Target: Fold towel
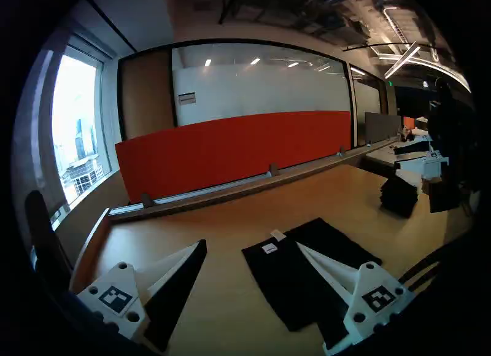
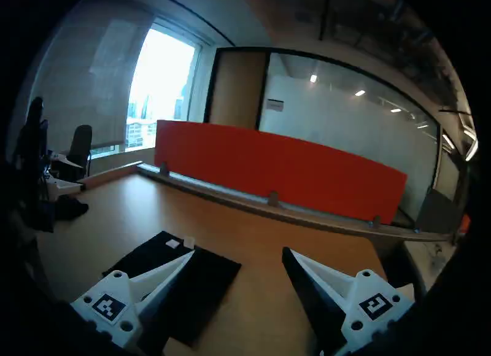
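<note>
Here, stretching wide under everything: one light wooden tabletop, backed by one long orange divider panel. Lying flat on it: one black rectangular cloth towel, long axis running away from the fingers. Sitting just right of the left gripper and just left of the right gripper, so between the two, seemingly about equally near each. Hovering over the tabletop with fingers spread wide, gripping nothing, in both cases. Showing at the towel's far edge: two small white tags.
</note>
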Tool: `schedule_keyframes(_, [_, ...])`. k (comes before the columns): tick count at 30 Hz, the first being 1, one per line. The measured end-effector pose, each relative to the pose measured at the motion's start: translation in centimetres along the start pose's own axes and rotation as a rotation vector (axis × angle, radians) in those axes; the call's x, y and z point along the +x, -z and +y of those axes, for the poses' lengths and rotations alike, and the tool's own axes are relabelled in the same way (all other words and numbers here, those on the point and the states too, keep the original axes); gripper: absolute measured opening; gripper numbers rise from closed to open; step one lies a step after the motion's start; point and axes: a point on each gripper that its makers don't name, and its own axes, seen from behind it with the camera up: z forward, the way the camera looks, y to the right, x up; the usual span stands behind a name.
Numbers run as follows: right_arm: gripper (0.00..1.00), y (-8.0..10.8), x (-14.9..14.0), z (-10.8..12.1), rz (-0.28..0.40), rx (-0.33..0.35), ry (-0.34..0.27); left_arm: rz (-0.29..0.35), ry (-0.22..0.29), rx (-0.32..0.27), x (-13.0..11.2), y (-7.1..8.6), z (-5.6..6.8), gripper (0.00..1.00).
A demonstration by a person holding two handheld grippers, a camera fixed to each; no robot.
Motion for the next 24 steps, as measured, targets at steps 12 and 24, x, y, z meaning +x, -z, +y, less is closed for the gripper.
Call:
schedule_keyframes(12, [1.0, -0.2, -3.9, -3.0, -0.135, 0.126, 0.055, -0.075, -0.019, -0.087, -2.9, -0.4, 2.4, 0.97])
schedule_keyframes(24, [1.0, -0.9, -7.5, -4.9, -0.203, 0.177, 0.075, -0.15, -0.007, -0.137, -7.2, -0.8, 4.5, 0.97])
